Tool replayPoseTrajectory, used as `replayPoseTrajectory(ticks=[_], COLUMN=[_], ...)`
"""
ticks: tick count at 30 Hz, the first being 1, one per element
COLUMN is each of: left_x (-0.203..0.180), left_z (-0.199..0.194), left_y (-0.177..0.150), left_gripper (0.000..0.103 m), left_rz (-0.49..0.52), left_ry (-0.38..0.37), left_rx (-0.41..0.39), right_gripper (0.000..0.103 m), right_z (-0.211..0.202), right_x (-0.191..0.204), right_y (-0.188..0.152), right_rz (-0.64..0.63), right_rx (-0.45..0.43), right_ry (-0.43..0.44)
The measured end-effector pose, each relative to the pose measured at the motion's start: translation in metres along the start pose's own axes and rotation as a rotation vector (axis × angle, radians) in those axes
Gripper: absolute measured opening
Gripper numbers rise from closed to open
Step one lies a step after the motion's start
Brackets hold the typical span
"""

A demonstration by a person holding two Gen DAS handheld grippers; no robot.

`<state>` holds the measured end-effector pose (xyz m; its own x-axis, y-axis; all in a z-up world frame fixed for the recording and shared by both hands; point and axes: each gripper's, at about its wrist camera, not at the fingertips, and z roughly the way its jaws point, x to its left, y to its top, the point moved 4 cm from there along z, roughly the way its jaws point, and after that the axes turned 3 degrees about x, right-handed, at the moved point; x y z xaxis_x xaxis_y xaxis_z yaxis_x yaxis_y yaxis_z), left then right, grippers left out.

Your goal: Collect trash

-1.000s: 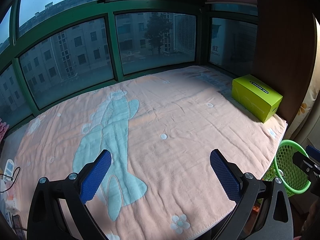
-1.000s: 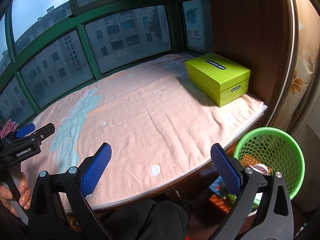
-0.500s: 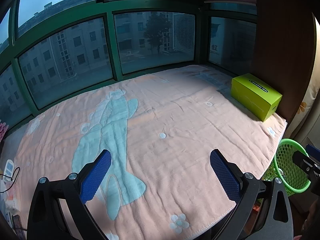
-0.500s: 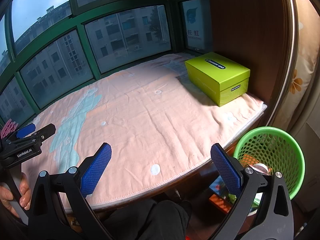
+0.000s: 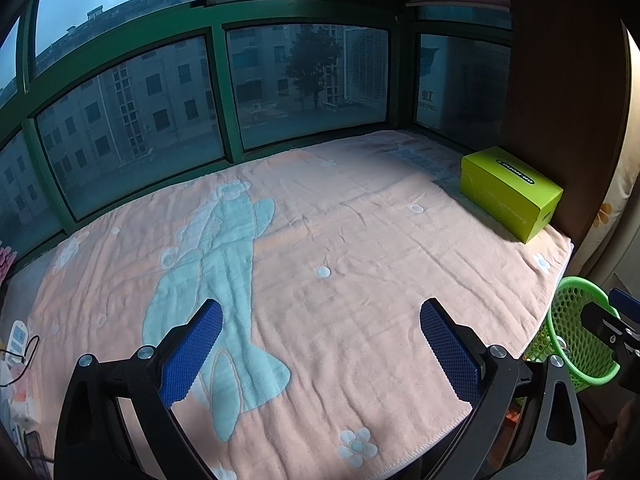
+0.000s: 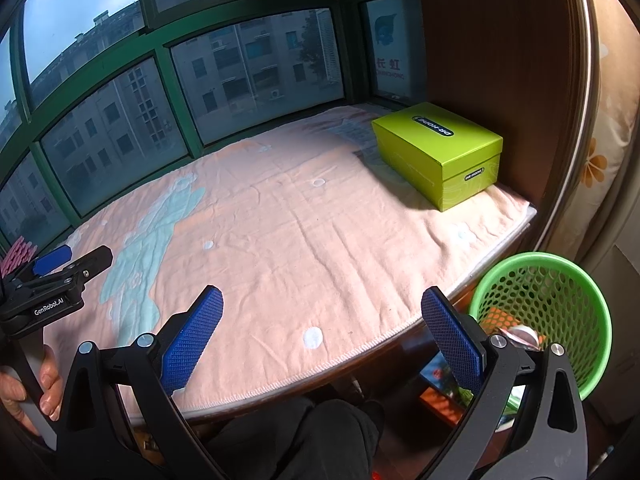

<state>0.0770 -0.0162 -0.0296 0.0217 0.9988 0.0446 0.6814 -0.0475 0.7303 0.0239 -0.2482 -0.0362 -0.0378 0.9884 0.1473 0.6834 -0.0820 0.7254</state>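
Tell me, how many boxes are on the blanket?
1. The green box stands at the blanket's far right corner, beside the wooden wall. No other box shows, though the blanket's near edge is partly hidden by the grippers.

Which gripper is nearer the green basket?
Right. The right gripper hangs beside the green basket; the left gripper sits over the blanket, farther off.

pink blanket (image 5: pixel 360 264) covers the window seat, with a blue animal shape (image 5: pixel 216 264) on it | lime green box (image 6: pixel 438 152) sits on the blanket in the far right corner by a brown wall (image 6: pixel 500 60) | green window frames (image 5: pixel 218 92) show grey buildings (image 6: pixel 256 68) outside
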Motion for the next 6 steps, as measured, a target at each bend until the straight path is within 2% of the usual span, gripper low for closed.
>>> replayPoseTrajectory(ticks=[6], left_x=[0.0044], left_z=[0.0035], left_y=[0.0008], left_gripper=[0.096], left_rz=[-0.004], left_ry=[-0.004], left_rx=[0.010], right_gripper=[0.098], right_z=[0.0025], right_x=[0.0028], right_y=[-0.0022], right_rz=[0.001], right_rx=[0.007], right_ry=[0.005])
